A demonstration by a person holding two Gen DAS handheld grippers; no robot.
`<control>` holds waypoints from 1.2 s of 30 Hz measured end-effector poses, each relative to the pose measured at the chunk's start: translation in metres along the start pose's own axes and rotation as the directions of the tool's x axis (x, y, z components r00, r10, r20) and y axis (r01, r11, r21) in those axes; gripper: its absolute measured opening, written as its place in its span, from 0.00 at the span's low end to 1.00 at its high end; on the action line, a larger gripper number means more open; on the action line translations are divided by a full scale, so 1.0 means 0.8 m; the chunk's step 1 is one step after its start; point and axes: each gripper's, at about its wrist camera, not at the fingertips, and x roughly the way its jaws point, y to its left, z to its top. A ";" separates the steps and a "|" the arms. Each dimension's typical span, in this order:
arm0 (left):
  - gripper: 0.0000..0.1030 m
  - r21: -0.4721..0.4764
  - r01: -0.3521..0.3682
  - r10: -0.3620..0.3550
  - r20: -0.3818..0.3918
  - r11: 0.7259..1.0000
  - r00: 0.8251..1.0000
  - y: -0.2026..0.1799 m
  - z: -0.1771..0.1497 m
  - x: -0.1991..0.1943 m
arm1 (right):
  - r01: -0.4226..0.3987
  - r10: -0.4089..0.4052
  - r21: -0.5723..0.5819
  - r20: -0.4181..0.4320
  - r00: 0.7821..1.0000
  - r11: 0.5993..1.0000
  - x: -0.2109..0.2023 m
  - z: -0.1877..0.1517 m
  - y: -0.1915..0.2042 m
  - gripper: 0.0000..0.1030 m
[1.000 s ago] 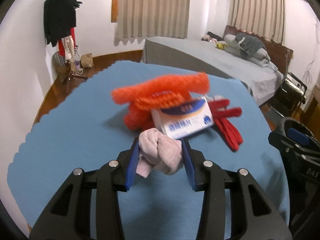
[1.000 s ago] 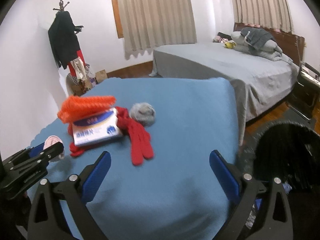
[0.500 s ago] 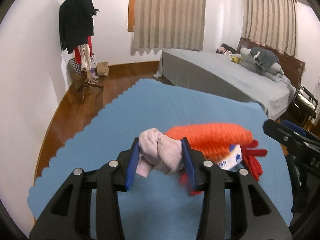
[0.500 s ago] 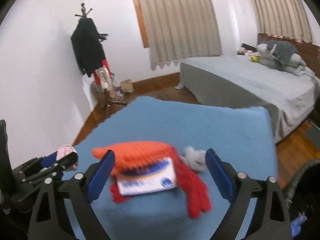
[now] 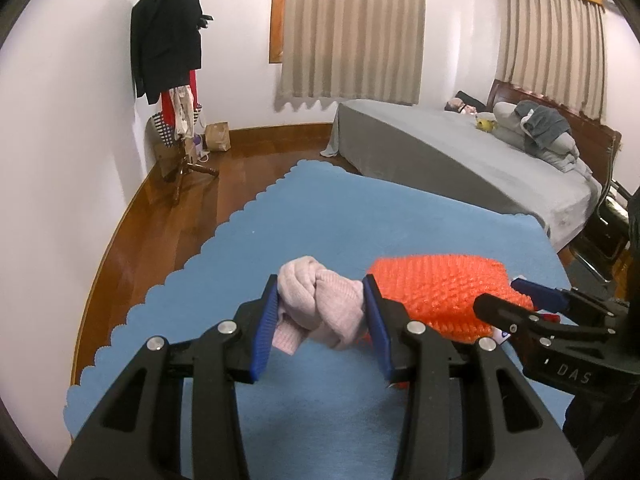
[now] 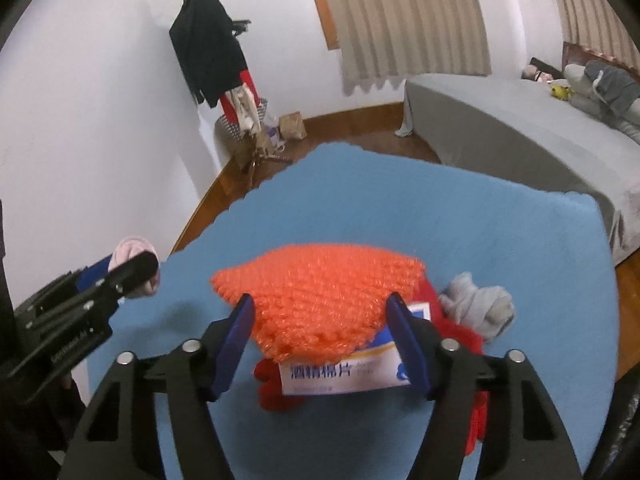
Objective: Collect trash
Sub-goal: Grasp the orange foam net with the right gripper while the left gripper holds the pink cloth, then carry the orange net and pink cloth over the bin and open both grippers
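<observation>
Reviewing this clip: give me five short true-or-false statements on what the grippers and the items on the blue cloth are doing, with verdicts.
1. The left gripper is shut on a pink sock. True.
2. The orange knit lies on top of the white box. True.
3. The right gripper holds the grey sock. False: the grey sock lies on the blue cloth, outside its jaws; those jaws are closing with the orange knit and box between them.
4. The red glove lies alone, far from the box. False: it lies under the box and knit.
5. The pink sock rests flat on the cloth. False: it is held in the left gripper's jaws.
</observation>
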 end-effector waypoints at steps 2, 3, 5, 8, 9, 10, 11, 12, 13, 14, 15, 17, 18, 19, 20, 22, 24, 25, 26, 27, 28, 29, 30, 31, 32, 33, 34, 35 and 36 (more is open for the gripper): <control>0.39 -0.004 0.002 -0.002 -0.006 1.000 1.000 0.001 -0.002 0.002 | -0.023 0.023 0.009 -0.005 1.000 1.000 0.000 -0.002 -0.002 0.43; 0.39 -0.005 0.003 -0.003 -0.008 1.000 1.000 0.000 -0.002 0.003 | -0.031 0.031 0.014 0.000 1.000 0.999 -0.003 -0.003 -0.003 0.39; 0.39 -0.005 0.005 -0.005 -0.009 1.000 1.000 0.000 -0.002 0.004 | -0.043 0.043 0.015 0.013 0.999 0.999 -0.011 -0.005 -0.007 0.30; 0.39 -0.001 0.006 -0.006 -0.009 1.000 1.000 -0.001 -0.003 0.003 | -0.060 0.060 0.010 0.025 0.998 0.998 -0.021 -0.008 -0.008 0.19; 0.39 -0.002 0.008 -0.008 -0.008 1.000 1.000 -0.002 -0.003 0.003 | -0.058 0.057 0.008 0.029 0.998 0.998 -0.024 -0.009 -0.009 0.18; 0.39 -0.002 0.010 -0.010 -0.008 1.000 1.000 -0.002 -0.004 0.002 | -0.055 0.054 0.008 0.033 0.998 0.998 -0.028 -0.011 -0.010 0.17; 0.39 -0.001 0.012 -0.012 -0.007 1.000 1.000 0.000 -0.003 0.002 | -0.053 0.052 0.013 0.039 0.998 0.999 -0.033 -0.012 -0.011 0.17; 0.39 0.001 0.015 -0.015 -0.005 1.000 1.000 -0.002 -0.003 0.001 | -0.053 0.052 0.019 0.045 0.998 0.998 -0.038 -0.014 -0.013 0.17; 0.39 0.003 0.017 -0.017 -0.004 1.000 1.000 -0.003 -0.006 -0.001 | -0.052 0.051 0.028 0.053 0.997 0.998 -0.044 -0.015 -0.016 0.17; 0.39 0.008 0.020 -0.020 -0.003 1.000 1.000 -0.006 -0.007 -0.002 | -0.050 0.048 0.034 0.059 0.997 0.998 -0.051 -0.019 -0.018 0.17; 0.39 0.013 0.023 -0.023 -0.001 1.000 1.000 -0.009 -0.007 -0.004 | -0.047 0.044 0.039 0.065 0.997 0.998 -0.056 -0.019 -0.021 0.17; 0.39 0.021 0.031 -0.031 0.003 0.999 1.000 -0.014 -0.008 -0.007 | -0.040 0.036 0.046 0.076 0.996 0.998 -0.067 -0.020 -0.025 0.17; 0.39 0.024 0.036 -0.036 0.004 0.999 0.999 -0.018 -0.008 -0.008 | -0.035 0.030 0.049 0.081 0.996 0.998 -0.071 -0.020 -0.027 0.17; 0.39 0.027 0.043 -0.043 0.005 0.999 0.999 -0.021 -0.008 -0.009 | -0.029 0.024 0.054 0.085 0.996 0.998 -0.077 -0.021 -0.029 0.17; 0.39 0.031 0.050 -0.051 0.007 0.998 0.999 -0.025 -0.008 -0.011 | -0.022 0.017 0.062 0.090 0.996 0.998 -0.082 -0.022 -0.033 0.17; 0.39 0.038 0.062 -0.062 0.011 0.997 0.998 -0.034 -0.007 -0.014 | -0.013 0.005 0.076 0.098 0.995 0.997 -0.090 -0.023 -0.038 0.17; 0.39 0.044 0.079 -0.080 0.013 0.996 0.997 -0.044 -0.007 -0.017 | -0.002 -0.008 0.091 0.106 0.994 0.996 -0.101 -0.027 -0.046 0.17; 0.39 0.048 0.085 -0.086 0.015 0.995 0.996 -0.049 -0.006 -0.018 | 0.004 -0.015 0.098 0.110 0.994 0.995 -0.106 -0.029 -0.050 0.17; 0.39 0.054 0.093 -0.094 0.017 0.994 0.995 -0.056 -0.005 -0.020 | 0.012 -0.025 0.107 0.116 0.993 0.994 -0.112 -0.030 -0.054 0.17; 0.39 0.060 0.101 -0.102 0.019 0.993 0.995 -0.062 -0.005 -0.021 | 0.017 -0.030 0.112 0.120 0.992 0.994 -0.116 -0.031 -0.058 0.17; 0.39 0.064 0.107 -0.109 0.020 0.992 0.994 -0.066 -0.005 -0.022 | 0.025 -0.040 0.119 0.125 0.991 0.993 -0.123 -0.033 -0.063 0.17; 0.39 0.068 0.117 -0.119 0.021 0.991 0.993 -0.072 -0.006 -0.024 | 0.030 -0.046 0.124 0.128 0.991 0.992 -0.126 -0.032 -0.066 0.17; 0.39 0.073 0.126 -0.128 0.023 0.989 0.992 -0.079 -0.006 -0.025 | 0.035 -0.052 0.129 0.131 0.990 0.991 -0.130 -0.033 -0.069 0.17; 0.39 0.077 0.133 -0.135 0.023 0.988 0.991 -0.084 -0.007 -0.027 | 0.042 -0.060 0.135 0.136 0.989 0.990 -0.137 -0.035 -0.074 0.17; 0.39 0.082 0.142 -0.145 0.024 0.986 0.989 -0.090 -0.007 -0.028 | 0.048 -0.067 0.137 0.138 0.988 0.989 -0.141 -0.037 -0.076 0.17; 0.39 0.086 0.150 -0.153 0.024 0.985 0.988 -0.096 -0.008 -0.029 | 0.055 -0.075 0.140 0.140 0.987 0.989 -0.144 -0.038 -0.079 0.17; 0.39 0.090 0.159 -0.162 0.024 0.983 0.987 -0.102 -0.009 -0.031 | 0.064 -0.085 0.143 0.144 0.986 0.988 -0.150 -0.040 -0.083 0.17; 0.39 0.095 0.168 -0.171 0.025 0.981 0.985 -0.108 -0.010 -0.033 | 0.069 -0.090 0.147 0.146 0.985 0.987 -0.153 -0.038 -0.086 0.17; 0.39 0.099 0.178 -0.181 0.025 0.979 0.983 -0.115 -0.011 -0.034 | 0.073 -0.096 0.152 0.150 0.984 0.986 -0.159 -0.040 -0.090 0.17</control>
